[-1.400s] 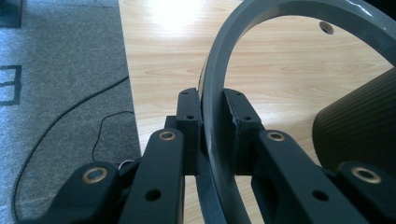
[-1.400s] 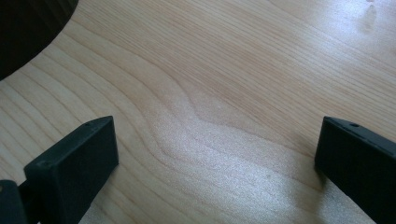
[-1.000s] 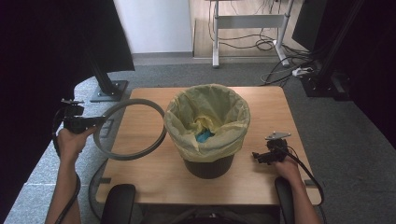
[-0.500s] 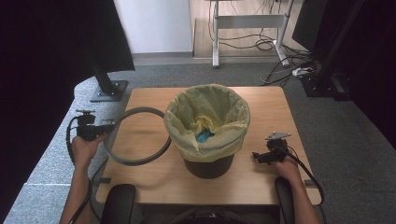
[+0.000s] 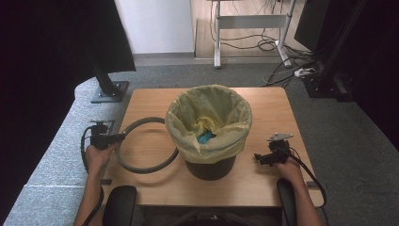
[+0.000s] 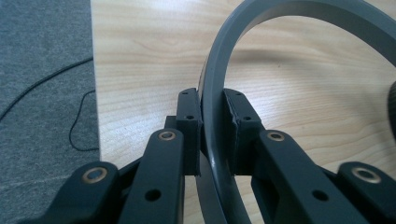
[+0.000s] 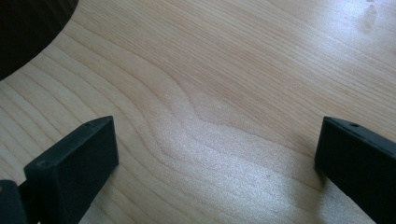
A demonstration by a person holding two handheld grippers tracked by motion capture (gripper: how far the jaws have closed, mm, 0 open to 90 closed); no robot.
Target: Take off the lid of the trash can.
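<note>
My left claw (image 5: 109, 140) is clenched on the grey plastic ring (image 5: 141, 167); in the left gripper view both pads pinch the band edge-on (image 6: 215, 116), and the hoop curves away ahead of the jaws. Seen from above, the ring lies low over the bench (image 5: 155, 101), with its far arc just beside the base of the black waste bin (image 5: 209, 168). I can't tell whether it touches the wood or the bin.

From my grip the hoop opens toward the bin, so the bin sits straight across the ring from the left claw. I judge that any move to fit the ring over the rim needs a lift above the rim first, then a carry that way.

The bin wears a yellow liner bag (image 5: 207, 141) folded over its rim, and inside sits something blue (image 5: 205, 137) among crumpled yellow.

My right claw (image 5: 263, 159) rests on the bench beside the bin, its jaws wide apart over bare wood with nothing between them.
</note>
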